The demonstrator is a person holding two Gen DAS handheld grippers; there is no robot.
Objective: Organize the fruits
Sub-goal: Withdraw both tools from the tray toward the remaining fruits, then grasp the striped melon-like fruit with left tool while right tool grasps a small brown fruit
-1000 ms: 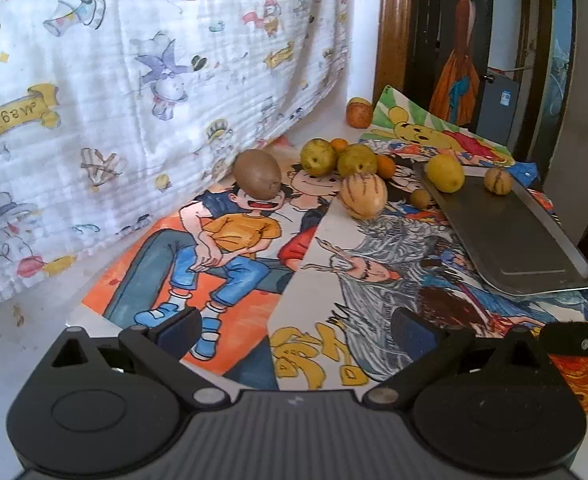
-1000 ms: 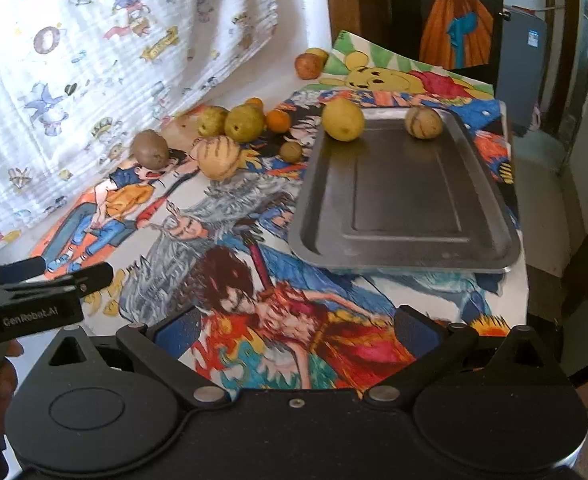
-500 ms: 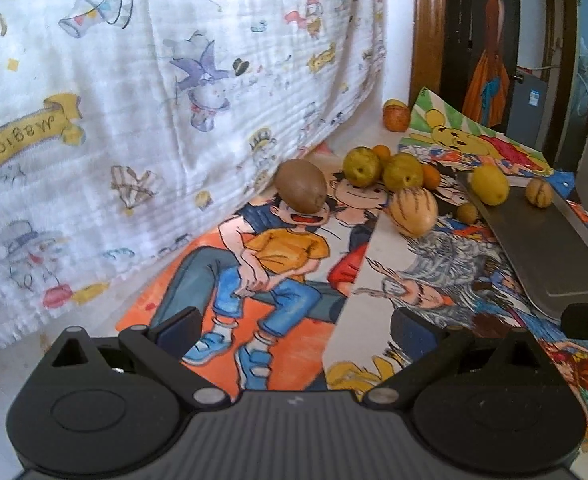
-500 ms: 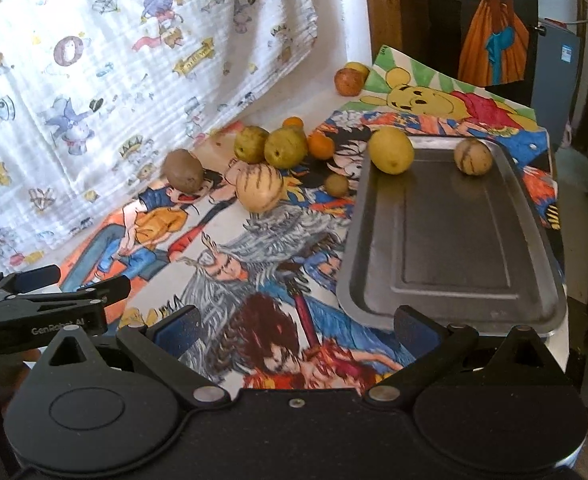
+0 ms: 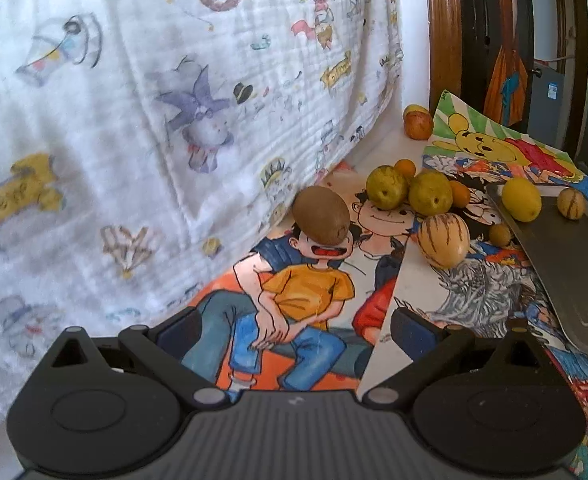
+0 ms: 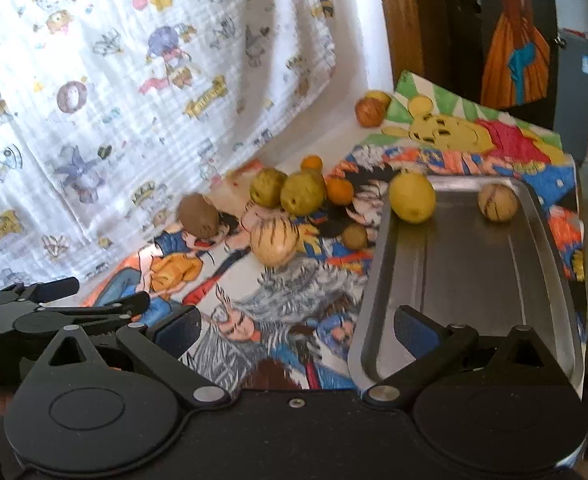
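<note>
Underneath, cartoon-printed tablecloth [image 5: 301, 300], cartoon curtain [image 5: 134, 100] behind.

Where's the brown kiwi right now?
The brown kiwi sits on the cartoon poster ahead of the open left tongs, left of the striped melon, near the hanging printed cloth.

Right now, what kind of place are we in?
Probably a home room, not a lab: a cartoon-print cloth hangs behind the table, hand-coloured cartoon posters cover it, and a wooden door frame stands beyond the fruit.
</note>
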